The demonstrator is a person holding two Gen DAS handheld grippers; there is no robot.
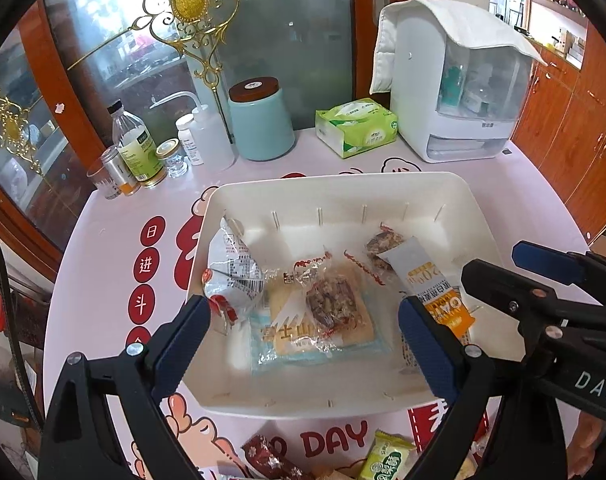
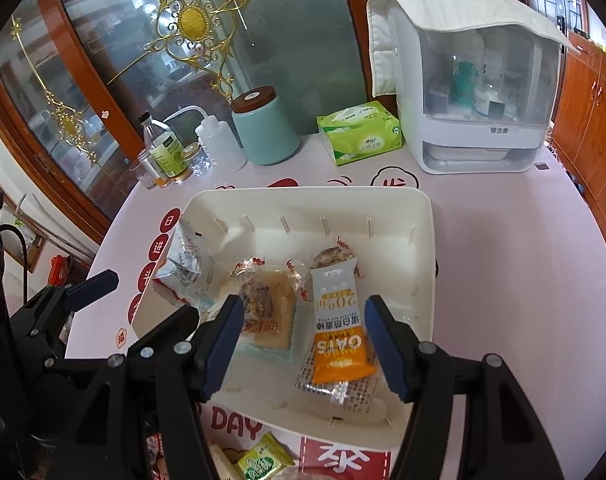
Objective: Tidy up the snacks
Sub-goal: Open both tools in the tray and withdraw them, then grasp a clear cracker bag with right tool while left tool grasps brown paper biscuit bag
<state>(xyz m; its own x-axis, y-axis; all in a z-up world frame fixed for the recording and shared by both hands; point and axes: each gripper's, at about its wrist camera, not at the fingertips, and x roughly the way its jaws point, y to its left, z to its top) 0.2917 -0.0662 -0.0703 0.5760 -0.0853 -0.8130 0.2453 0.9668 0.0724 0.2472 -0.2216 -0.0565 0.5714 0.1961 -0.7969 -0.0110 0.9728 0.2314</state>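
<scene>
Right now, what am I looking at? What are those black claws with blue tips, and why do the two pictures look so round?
No robot here: a person holds a clamp-like tool in each hand, and each tool carries a wide-angle camera looking along its two fingers, which bends the picture. One picture is from the left gripper, the other from the right gripper. Both stand open and hold nothing. Below them on the pink table sits a white tray with wrapped snacks, among them an orange oat bar and a square cake. More snacks, such as a green packet, lie outside it. Behind stand a teal jar, a tissue pack and bottles.
</scene>
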